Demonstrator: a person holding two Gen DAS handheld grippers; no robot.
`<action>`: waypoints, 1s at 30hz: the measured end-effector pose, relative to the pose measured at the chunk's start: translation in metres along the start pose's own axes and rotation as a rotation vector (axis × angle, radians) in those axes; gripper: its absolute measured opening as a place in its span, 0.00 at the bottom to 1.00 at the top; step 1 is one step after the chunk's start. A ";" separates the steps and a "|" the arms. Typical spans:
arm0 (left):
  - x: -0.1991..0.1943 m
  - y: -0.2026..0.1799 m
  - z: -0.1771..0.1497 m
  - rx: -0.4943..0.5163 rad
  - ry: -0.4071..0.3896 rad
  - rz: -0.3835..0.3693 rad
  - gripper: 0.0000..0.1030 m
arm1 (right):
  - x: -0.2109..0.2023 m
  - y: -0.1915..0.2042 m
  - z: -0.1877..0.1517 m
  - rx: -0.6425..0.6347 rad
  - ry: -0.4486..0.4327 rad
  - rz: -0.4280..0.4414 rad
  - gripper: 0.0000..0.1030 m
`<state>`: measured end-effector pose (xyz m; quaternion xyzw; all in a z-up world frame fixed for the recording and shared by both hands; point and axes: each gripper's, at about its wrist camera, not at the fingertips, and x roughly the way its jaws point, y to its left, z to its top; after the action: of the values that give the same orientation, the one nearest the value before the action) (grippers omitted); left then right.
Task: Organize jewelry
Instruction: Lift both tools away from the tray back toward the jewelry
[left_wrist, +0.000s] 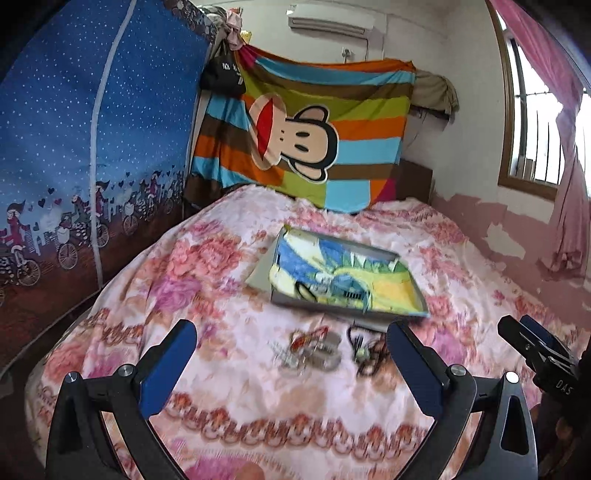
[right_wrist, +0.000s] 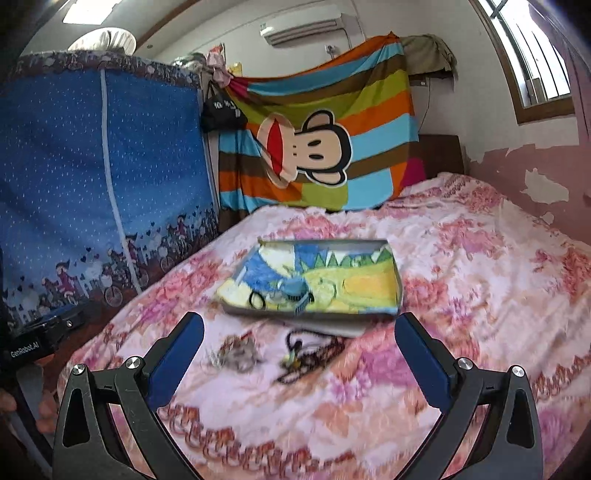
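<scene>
While both tools hover above the pink floral bedspread (right_wrist: 461, 266), the left gripper (left_wrist: 291, 354) and right gripper (right_wrist: 299, 347) stand spread wide, grasping nothing. Just beyond their blue-padded fingertips lie a blurred silvery-red jewelry tangle (right_wrist: 236, 352) and, beside it, a dark beaded necklace (right_wrist: 314, 352). Farther back sits a shallow grey box lined with blue-yellow cloth (right_wrist: 391, 280), holding a black ring-shaped band (right_wrist: 257, 300).

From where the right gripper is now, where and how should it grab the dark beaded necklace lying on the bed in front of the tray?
Take the dark beaded necklace at its bunched middle, where strands overlap, coming straight down from above. It lies flat and loose on the soft floral bedspread, so a side approach would likely only push it. The right gripper is open.
</scene>
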<state>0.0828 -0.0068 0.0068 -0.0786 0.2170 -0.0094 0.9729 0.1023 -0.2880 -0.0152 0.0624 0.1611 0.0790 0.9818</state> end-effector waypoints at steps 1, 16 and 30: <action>-0.003 0.000 -0.004 0.009 0.015 0.008 1.00 | -0.003 0.001 -0.005 0.000 0.008 0.003 0.99; -0.001 0.013 -0.034 0.048 0.251 0.073 1.00 | 0.007 0.017 -0.053 -0.054 0.187 0.040 0.99; 0.075 0.035 -0.032 -0.054 0.488 0.042 1.00 | 0.055 0.008 -0.063 -0.014 0.336 0.099 0.99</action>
<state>0.1367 0.0192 -0.0592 -0.0957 0.4475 -0.0021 0.8892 0.1324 -0.2644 -0.0900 0.0495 0.3193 0.1376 0.9363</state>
